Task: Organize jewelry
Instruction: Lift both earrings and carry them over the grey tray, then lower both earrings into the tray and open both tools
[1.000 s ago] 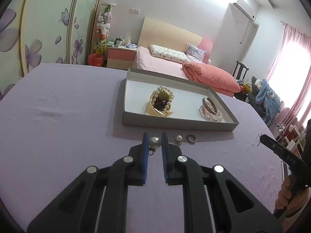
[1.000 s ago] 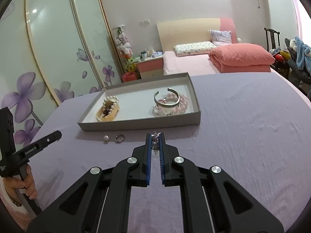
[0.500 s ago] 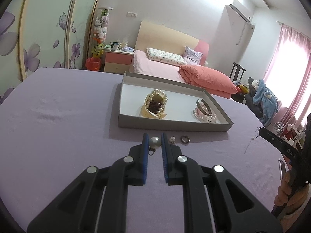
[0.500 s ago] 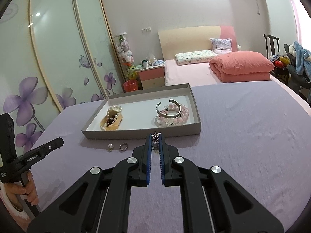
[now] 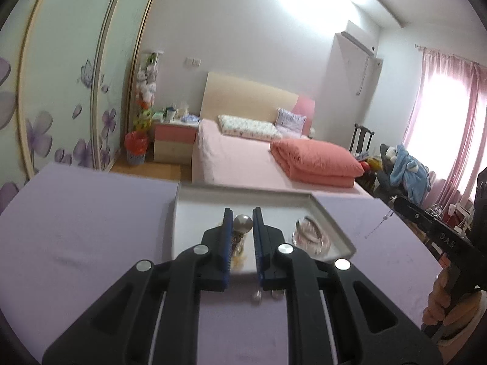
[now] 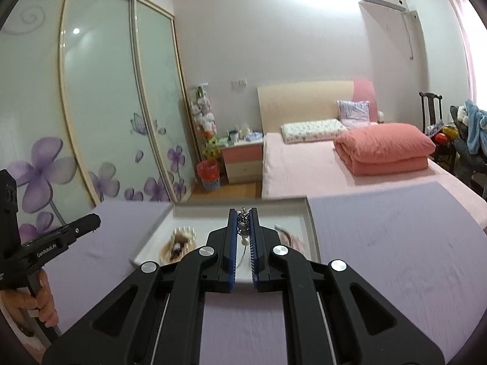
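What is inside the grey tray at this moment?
In the tray: a pearl-and-bangle pile left, pink bead bracelet with a silver cuff right. Both grippers cover the middle, so its floor there is unseen.

One tray (image 5: pixel 331 228), two bracelet heaps (image 6: pixel 179 241) (image 5: pixel 310 234) inside, perhaps two small pieces (image 5: pixel 257 295) on the cloth.

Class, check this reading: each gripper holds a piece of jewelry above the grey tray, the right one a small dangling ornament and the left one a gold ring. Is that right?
One detail is wrong. The left gripper holds a round pearl piece, not a gold ring, as the left wrist view shows. The rest stands: the right gripper holds a small dangling ornament, and both are above the grey tray.
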The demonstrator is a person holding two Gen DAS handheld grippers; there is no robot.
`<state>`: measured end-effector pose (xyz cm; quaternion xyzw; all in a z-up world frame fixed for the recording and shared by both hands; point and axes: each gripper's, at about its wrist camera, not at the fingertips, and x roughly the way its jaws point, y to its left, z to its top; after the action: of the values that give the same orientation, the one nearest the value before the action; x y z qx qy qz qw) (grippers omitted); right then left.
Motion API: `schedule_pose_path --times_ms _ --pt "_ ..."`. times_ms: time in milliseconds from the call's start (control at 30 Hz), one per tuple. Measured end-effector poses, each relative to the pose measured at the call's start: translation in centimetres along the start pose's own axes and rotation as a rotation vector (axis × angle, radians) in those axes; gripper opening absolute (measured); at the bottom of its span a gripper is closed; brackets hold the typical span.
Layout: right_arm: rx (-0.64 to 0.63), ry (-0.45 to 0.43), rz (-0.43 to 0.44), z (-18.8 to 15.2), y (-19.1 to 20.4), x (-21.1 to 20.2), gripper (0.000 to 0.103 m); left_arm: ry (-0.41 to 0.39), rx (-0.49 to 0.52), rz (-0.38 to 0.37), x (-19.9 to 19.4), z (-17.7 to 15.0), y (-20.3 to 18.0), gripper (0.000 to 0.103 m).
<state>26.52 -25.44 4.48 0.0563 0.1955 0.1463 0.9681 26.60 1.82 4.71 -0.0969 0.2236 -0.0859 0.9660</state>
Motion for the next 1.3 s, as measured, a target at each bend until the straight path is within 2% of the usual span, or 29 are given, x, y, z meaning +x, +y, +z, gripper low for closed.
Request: schedule_pose_path --times_ms 167,500,800,1167,1233,1300 --pt "0.011 -0.017 0.002 0.9 -0.3 2.4 0.008 -0.034 0.011 -0.018 2.2 1.5 -0.9 0.014" --pt "0.024 0.009 0.009 0.8 -0.7 6.2 0.008 -0.033 0.016 -0.027 6.5 2.6 -1.3 0.014" --pt "0.033 0.023 0.018 0.2 -0.8 8.4 0.008 -0.016 -0.007 -0.022 9.4 2.2 -0.5 0.014" --pt "0.038 0.081 0.013 -1.2 -1.0 11.2 0.009 0.028 -0.007 -0.023 12.6 0.5 0.0 0.014" --pt "0.037 0.093 0.009 -1.6 -1.0 11.4 0.011 0.039 -0.003 -0.023 12.9 0.1 -0.1 0.014" --pt "0.048 0.107 0.013 -1.7 -1.2 11.6 0.023 0.046 -0.001 -0.027 13.2 0.0 -0.1 0.014"
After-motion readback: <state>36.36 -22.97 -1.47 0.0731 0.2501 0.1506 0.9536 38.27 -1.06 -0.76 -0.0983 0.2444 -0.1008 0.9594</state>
